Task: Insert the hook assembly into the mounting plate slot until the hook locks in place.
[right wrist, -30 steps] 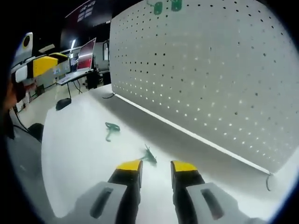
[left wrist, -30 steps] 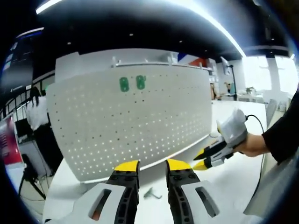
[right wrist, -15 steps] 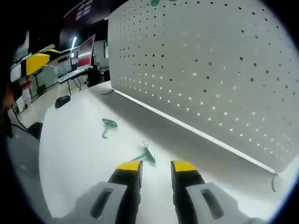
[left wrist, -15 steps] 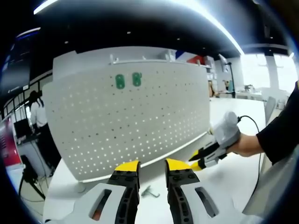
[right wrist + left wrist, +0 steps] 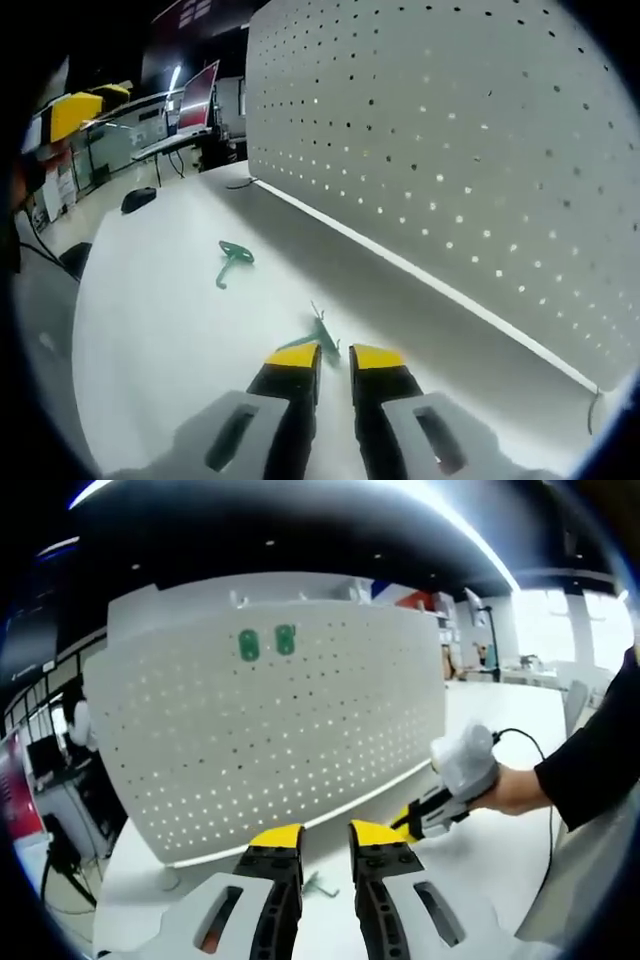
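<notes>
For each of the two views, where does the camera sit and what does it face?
Left gripper view: rides the left claw, facing the white pegboard square on; the right claw in a person's hand enters from the right.
Right gripper view: rides the right claw, low over the white table, looking along the pegboard toward two green hooks.
Shared: pegboard, table.

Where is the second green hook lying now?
In the right gripper view, the second hook lies flat on the table, left of the pegboard, beyond the hook near the jaws.
</notes>
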`<state>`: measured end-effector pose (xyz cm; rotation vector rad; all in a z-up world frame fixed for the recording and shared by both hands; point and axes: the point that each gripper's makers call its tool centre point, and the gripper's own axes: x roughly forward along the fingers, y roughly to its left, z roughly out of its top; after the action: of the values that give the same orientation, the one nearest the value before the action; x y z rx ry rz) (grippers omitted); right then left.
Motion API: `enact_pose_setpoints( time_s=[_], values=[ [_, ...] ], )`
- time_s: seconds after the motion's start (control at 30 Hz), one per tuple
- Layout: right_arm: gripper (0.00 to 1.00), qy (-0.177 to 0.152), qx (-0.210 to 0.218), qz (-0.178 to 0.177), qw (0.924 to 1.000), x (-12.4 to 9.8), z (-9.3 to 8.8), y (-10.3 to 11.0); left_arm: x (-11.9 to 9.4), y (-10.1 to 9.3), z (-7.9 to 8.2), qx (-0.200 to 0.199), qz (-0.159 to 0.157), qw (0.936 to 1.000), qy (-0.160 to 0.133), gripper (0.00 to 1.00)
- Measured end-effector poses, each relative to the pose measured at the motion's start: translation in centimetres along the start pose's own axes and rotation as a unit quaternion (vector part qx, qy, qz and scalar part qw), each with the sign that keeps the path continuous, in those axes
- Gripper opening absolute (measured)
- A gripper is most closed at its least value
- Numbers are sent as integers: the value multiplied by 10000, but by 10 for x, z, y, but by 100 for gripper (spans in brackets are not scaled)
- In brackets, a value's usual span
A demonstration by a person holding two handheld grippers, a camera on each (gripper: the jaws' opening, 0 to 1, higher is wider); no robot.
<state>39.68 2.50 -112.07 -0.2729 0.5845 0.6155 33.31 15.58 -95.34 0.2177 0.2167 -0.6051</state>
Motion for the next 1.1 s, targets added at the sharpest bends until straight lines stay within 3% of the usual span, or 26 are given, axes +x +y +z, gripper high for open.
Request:
enact_pose_setpoints(
  time_s=[0.5, 0.83, 1.1],
  values=[
    [1, 56, -420, 61, 9991, 4, -4, 2, 2, -3, -4, 38, -30, 9999, 112, 17],
    [1, -13, -669, 78, 9977, -19, 11, 7, 4, -13, -4, 93, -191, 9997, 98, 16],
    [1, 9, -755, 267, 9968, -37, 23, 22, 8, -35, -9, 335, -606, 9975, 143, 15]
  ],
)
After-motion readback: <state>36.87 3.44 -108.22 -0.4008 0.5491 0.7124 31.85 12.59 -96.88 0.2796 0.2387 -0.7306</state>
